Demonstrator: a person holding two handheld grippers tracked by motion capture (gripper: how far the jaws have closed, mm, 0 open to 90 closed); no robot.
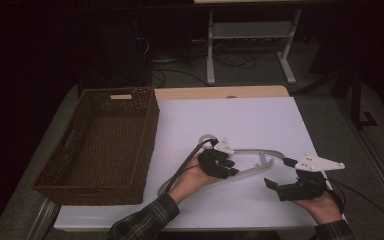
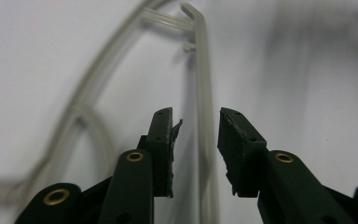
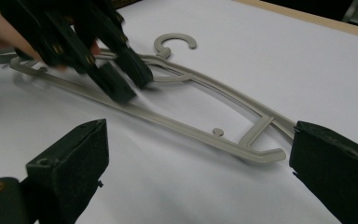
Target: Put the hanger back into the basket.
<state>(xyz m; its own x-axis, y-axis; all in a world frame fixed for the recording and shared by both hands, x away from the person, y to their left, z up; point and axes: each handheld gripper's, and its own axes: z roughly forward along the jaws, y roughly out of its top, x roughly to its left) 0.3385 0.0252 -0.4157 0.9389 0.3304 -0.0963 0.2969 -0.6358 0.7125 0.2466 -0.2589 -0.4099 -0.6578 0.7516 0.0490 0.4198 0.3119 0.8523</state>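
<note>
Each black tool (image 1: 220, 164) carries brass-ringed screws, a grey three-cornered plate (image 1: 319, 162) and a dark cable; both sleeves (image 1: 145, 220) are dark plaid.

The hanger (image 3: 177, 122) looks like smooth grey plastic with a dull sheen, slightly translucent where it shows in the left gripper view. It lies on a matt white sheet (image 1: 250, 125) covering the surface, whose bare edge (image 1: 220, 92) beyond the sheet looks like pale wood. Left of the hanger, the basket (image 1: 100, 145) is dark brown woven wicker, rough and ribbed. The left gripper (image 2: 196, 140) has matt black plastic jaws with brass-coloured metal rivets and rough, frayed pads (image 2: 175, 135). The right gripper (image 3: 200, 186) is the same matt black, topped by a white plate (image 1: 320, 162). The sleeves (image 1: 145, 220) are plaid cloth.
</note>
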